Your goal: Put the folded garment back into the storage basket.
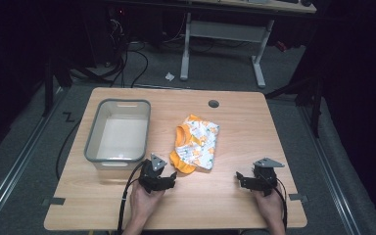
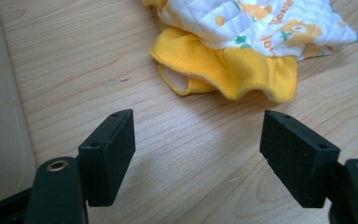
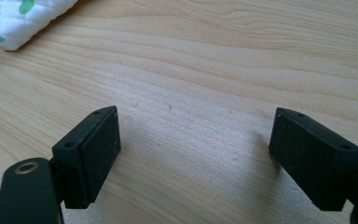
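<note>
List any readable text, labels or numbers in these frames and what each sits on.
Folded quilted cloth: orange printed lettering among the bear and leaf motifs, cut off and too blurred to read.
Grey plastic bin, wooden table, left gripper, right gripper: no text on them.

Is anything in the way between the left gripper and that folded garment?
Nothing visible. The left gripper is open, with bare table between its jaws and the garment's yellow edge. The bin sits off to the side.

Lab-like recording room, dark surroundings, wooden table, trailing floor cables, white desk frame behind
</note>
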